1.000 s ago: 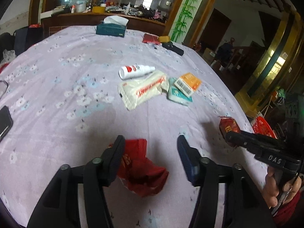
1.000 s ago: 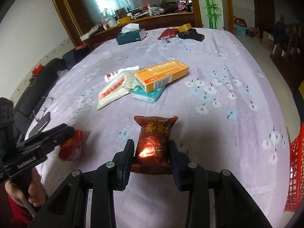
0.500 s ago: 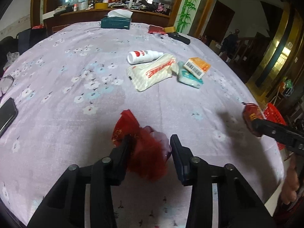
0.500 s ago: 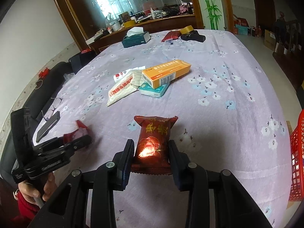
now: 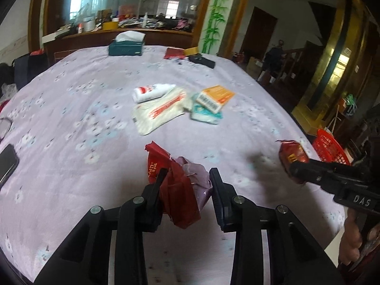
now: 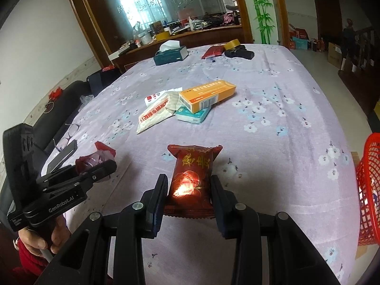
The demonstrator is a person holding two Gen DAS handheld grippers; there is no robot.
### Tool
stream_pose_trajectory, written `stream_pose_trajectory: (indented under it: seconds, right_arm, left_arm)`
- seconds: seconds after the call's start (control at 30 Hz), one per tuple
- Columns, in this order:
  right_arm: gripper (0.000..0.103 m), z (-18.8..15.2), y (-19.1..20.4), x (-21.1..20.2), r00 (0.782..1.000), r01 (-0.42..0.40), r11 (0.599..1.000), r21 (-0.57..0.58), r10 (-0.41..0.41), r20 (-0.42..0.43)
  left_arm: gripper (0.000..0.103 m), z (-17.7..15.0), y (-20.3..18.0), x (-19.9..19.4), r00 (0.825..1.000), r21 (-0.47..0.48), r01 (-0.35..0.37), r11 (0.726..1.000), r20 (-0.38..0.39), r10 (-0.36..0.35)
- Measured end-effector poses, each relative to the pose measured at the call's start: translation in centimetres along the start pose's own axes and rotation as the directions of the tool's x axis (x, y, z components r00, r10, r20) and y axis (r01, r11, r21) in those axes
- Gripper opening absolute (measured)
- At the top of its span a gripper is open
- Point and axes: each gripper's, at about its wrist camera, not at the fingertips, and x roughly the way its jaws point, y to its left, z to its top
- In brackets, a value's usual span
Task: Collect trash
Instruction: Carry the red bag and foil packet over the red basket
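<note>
Crumpled red wrapper (image 5: 177, 190) in the left tool (image 5: 187, 182), and what a mess it is: torn red foil with gold lettering, a silvery-pink inside folded outward, one ragged corner poking up toward 11 o'clock. The jaws are closing on it, pads pressing both sides, and it hangs clear above the counter (image 5: 71, 109). Over on the other side, the right tool (image 6: 188, 191) is clenched on a sealed snack packet (image 6: 192, 178): dark red, plump, gold characters on the front, crimped ends, a bright glare low on its face. It sits straight out at 12 o'clock from that camera. Beyond, at 12 o'clock on the flowered lilac cloth, lie a white pouch (image 6: 154, 114), an orange box (image 6: 206, 95) atop a teal pack (image 6: 193, 116), and a white bottle (image 5: 152, 92). A red basket (image 6: 368, 190) stands at 3 o'clock, off the counter's edge.
</note>
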Motion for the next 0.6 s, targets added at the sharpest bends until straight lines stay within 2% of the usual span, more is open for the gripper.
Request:
stream_pose_trajectory:
  seconds: [0.6]
  right_arm:
    - [0.039,-0.8,-2.3,-2.2,1.000,0.007,0.998,0.068,-0.008,0.022]
  left_arm:
    - [0.033,1.0,-4.5,0.5,0.997,0.061,0.070,0.996,-0.019,-0.069]
